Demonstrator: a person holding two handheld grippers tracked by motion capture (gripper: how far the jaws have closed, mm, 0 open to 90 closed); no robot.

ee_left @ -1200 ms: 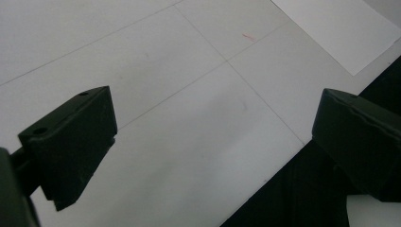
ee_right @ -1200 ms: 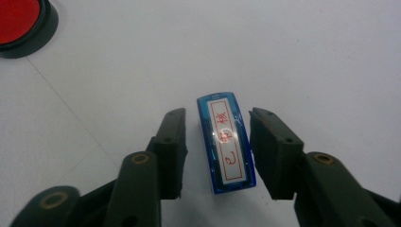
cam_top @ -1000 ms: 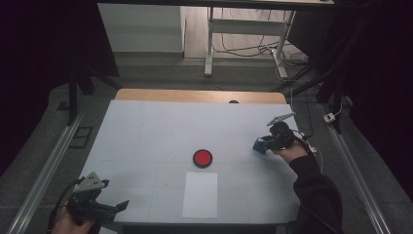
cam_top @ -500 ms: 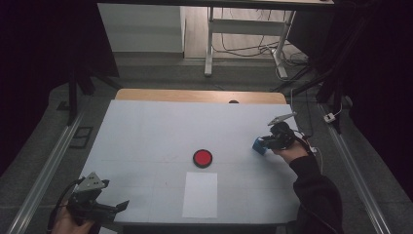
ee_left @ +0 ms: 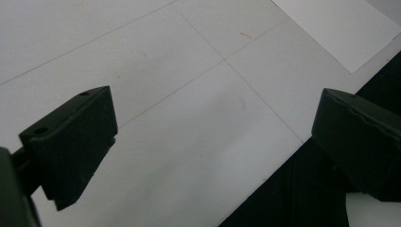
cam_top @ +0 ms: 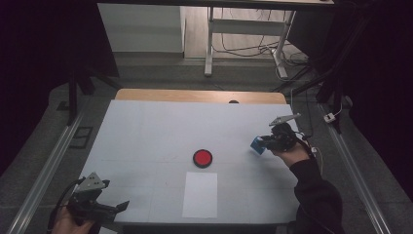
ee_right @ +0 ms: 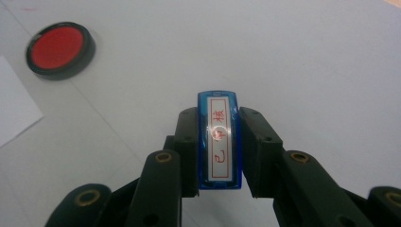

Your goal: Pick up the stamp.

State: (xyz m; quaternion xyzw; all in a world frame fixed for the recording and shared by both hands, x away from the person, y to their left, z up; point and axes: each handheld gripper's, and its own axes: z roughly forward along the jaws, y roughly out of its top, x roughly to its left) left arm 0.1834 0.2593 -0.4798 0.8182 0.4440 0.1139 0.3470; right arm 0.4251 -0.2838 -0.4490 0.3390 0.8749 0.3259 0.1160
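Observation:
My right gripper (cam_top: 267, 142) is at the table's right side, shut on a blue stamp (cam_top: 257, 145). In the right gripper view the blue stamp (ee_right: 219, 140) sits upright between the two black jaws, its white label with red characters facing the camera. A round red ink pad (cam_top: 202, 158) in a black rim lies mid-table, left of that gripper; the red ink pad (ee_right: 59, 48) appears at the upper left of the right gripper view. A white paper sheet (cam_top: 200, 193) lies just in front of the pad. My left gripper (cam_top: 117, 208) hovers open at the table's front left corner, nothing between its jaws.
The white table top (cam_top: 156, 131) has a wooden strip (cam_top: 199, 96) along its far edge. The left gripper view looks down on the table's front edge (ee_left: 265, 179) with the paper sheet's corner (ee_left: 340, 28) beyond. Metal rails and dark floor flank the table.

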